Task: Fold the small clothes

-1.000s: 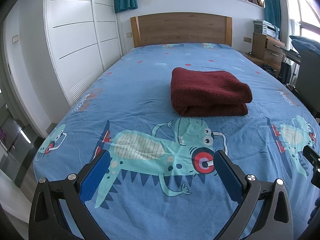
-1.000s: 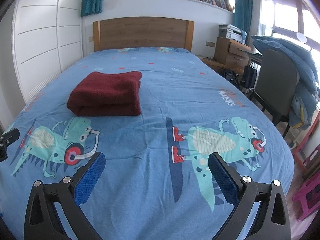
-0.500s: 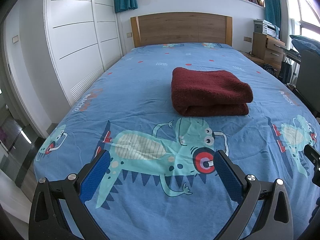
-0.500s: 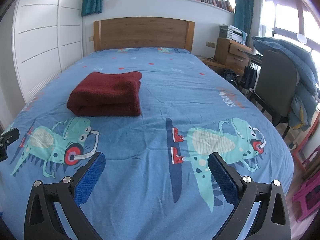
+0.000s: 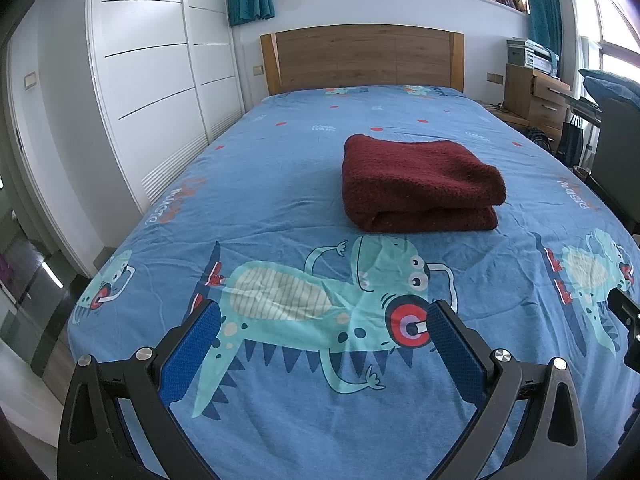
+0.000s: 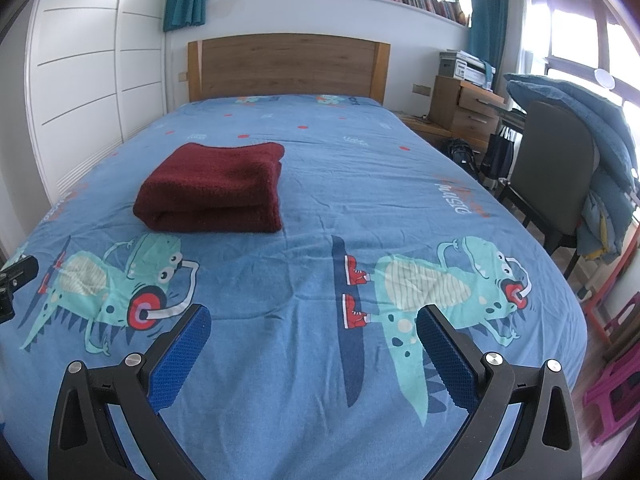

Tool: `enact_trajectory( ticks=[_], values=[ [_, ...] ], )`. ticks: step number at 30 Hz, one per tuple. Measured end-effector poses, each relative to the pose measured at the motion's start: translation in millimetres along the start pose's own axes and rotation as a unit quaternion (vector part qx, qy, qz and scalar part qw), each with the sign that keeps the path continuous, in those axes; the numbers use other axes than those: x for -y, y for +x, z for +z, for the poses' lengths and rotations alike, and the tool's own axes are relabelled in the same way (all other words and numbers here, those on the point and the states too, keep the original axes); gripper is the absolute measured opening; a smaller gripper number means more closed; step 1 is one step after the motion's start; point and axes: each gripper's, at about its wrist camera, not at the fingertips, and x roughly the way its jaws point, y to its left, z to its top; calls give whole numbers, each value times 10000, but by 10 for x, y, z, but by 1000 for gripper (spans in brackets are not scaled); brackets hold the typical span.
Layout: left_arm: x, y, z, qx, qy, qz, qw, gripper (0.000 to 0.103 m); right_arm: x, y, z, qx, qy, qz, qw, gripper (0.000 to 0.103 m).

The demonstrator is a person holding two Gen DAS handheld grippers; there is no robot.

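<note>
Nothing has moved: folded maroon fleece garment (image 5: 420, 184) rests mid-frame on blue dinosaur-print bed (image 5: 280, 184); left gripper (image 5: 322, 326) and right gripper (image 6: 314, 326) fingers apart, empty.

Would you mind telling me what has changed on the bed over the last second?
Nothing visibly changed: the folded dark red towel lies where it was on the dinosaur bedsheet, and the left gripper and right gripper hang open and empty over it.
</note>
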Motion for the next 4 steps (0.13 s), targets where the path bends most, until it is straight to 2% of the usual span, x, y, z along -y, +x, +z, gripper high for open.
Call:
enact_trajectory(
  ticks=[4],
  values=[
    [-16, 35, 15, -27, -5, -9, 10000, 102, 3, 1, 2, -7, 1, -2, 10000, 103]
  ],
)
